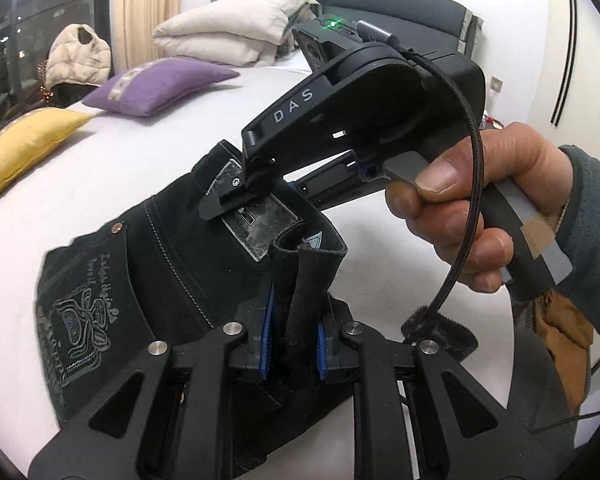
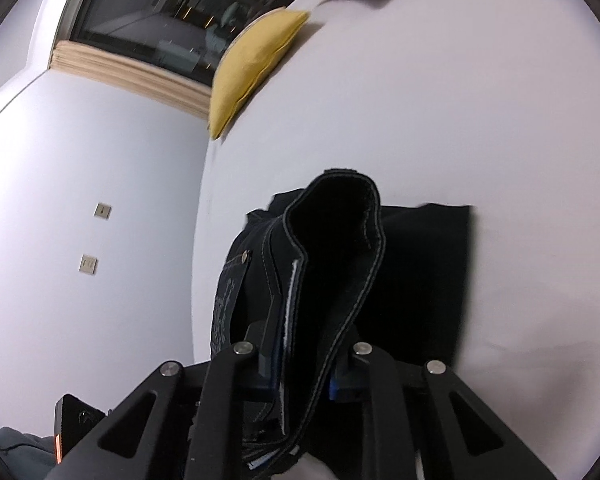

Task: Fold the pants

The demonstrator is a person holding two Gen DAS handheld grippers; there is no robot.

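Black pants (image 1: 140, 272) with grey stitching and an embroidered back pocket lie partly folded on a white bed (image 1: 100, 168). My left gripper (image 1: 294, 332) is shut on a fold of the waistband, between its blue pads. My right gripper (image 1: 236, 200), held in a bare hand, reaches in from the right and is shut on the waistband by the grey label patch (image 1: 256, 220). In the right wrist view my right gripper (image 2: 304, 376) clamps a thick stitched band of the pants (image 2: 332, 264), lifted off the bed (image 2: 460, 100); the rest lies flat beyond.
A yellow cushion (image 1: 24, 148) and a purple cushion (image 1: 160, 84) lie on the far left of the bed; a folded cream duvet (image 1: 228, 36) lies behind them. The yellow cushion (image 2: 256, 68) sits at the bed edge near a window (image 2: 172, 8).
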